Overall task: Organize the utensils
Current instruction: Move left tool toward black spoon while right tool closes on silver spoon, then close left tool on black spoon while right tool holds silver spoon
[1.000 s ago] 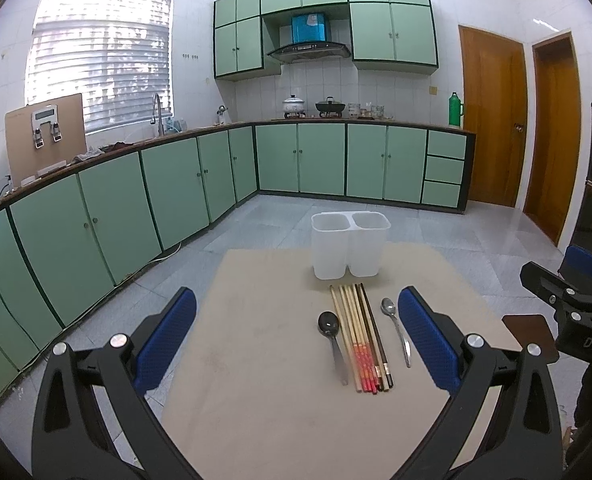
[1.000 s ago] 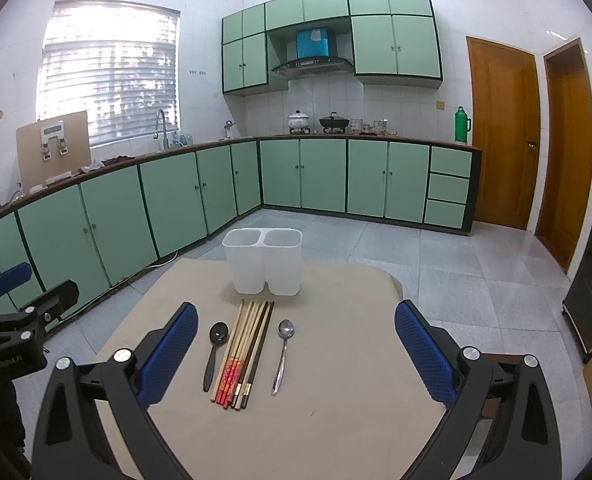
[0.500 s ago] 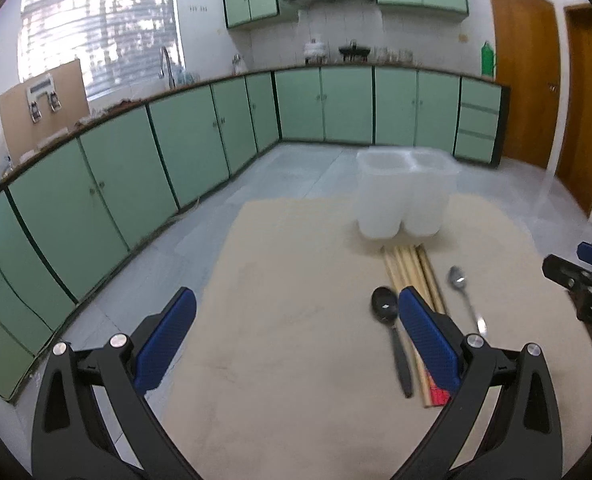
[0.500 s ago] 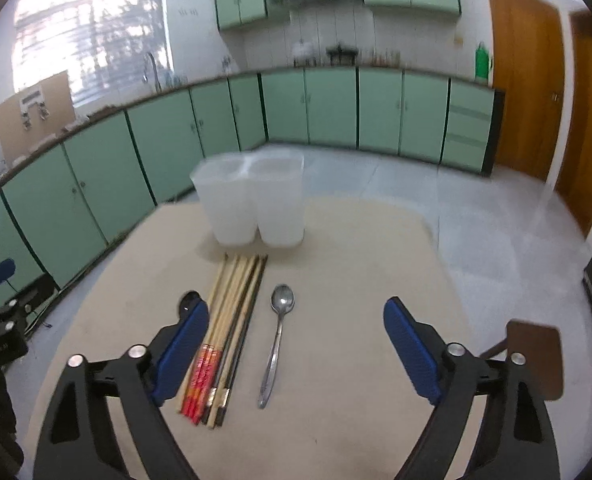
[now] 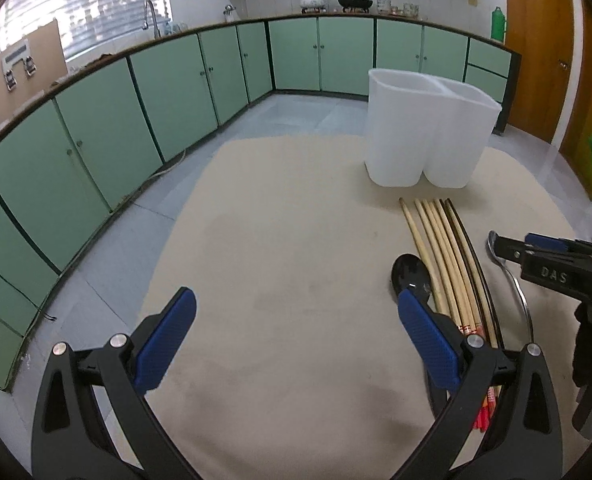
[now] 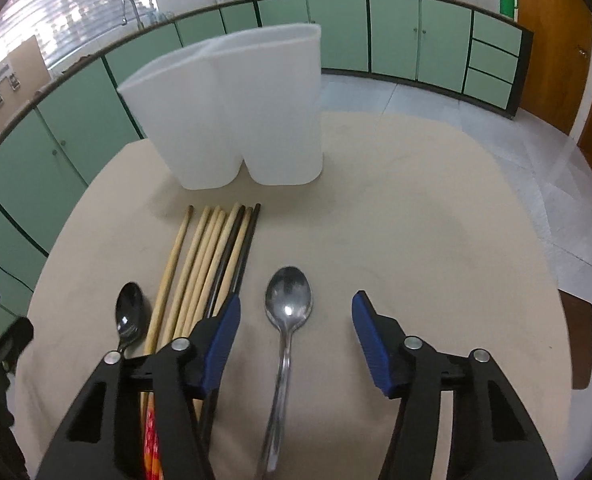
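beige table cover is seen under everything. right gripper is closing, pads not yet touching the steel spoon lying between them. left gripper is wide open, empty. thin, stiff, slippery: the handle should be pinched.

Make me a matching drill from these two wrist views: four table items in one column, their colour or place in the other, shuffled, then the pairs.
Things:
1. silver spoon
2. black spoon
3. chopsticks
4. white holder

Descriptions:
A. lying bundled between the two spoons
B. standing upright beyond the chopstick tips, two compartments
C. between the fingers of the closing right claw, untouched
D. leftmost utensil, dark bowl

Pairs: 1-C, 2-D, 3-A, 4-B
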`<state>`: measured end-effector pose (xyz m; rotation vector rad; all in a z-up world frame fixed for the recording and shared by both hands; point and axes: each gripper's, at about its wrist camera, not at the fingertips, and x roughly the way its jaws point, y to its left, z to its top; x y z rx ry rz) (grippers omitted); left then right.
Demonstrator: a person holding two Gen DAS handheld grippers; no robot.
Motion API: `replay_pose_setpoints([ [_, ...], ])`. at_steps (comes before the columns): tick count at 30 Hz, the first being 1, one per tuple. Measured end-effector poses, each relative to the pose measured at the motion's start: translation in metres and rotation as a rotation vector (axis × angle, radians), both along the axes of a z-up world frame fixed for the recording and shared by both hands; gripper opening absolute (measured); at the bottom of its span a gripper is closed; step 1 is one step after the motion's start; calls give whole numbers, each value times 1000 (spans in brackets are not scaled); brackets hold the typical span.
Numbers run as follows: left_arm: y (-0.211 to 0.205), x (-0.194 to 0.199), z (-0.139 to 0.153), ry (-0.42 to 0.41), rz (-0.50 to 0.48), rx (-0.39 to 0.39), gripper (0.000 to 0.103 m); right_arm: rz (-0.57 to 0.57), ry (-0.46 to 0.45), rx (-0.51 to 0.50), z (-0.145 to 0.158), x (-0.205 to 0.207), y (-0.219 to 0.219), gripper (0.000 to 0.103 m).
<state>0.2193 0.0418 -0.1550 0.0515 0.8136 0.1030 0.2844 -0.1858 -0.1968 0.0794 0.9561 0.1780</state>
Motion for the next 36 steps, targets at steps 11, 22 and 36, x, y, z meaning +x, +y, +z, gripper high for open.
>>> replay_pose_setpoints([
  [11, -29, 17, -28, 70, -84, -24, 98, 27, 17, 12, -8, 3, -4, 28],
  [22, -50, 33, -63, 160, -96, 4, 98, 9, 23, 37, -7, -5, -14, 28],
  [36, -36, 31, -59, 135, -105, 53, 98, 16, 6, -1, -13, -4, -3, 29],
])
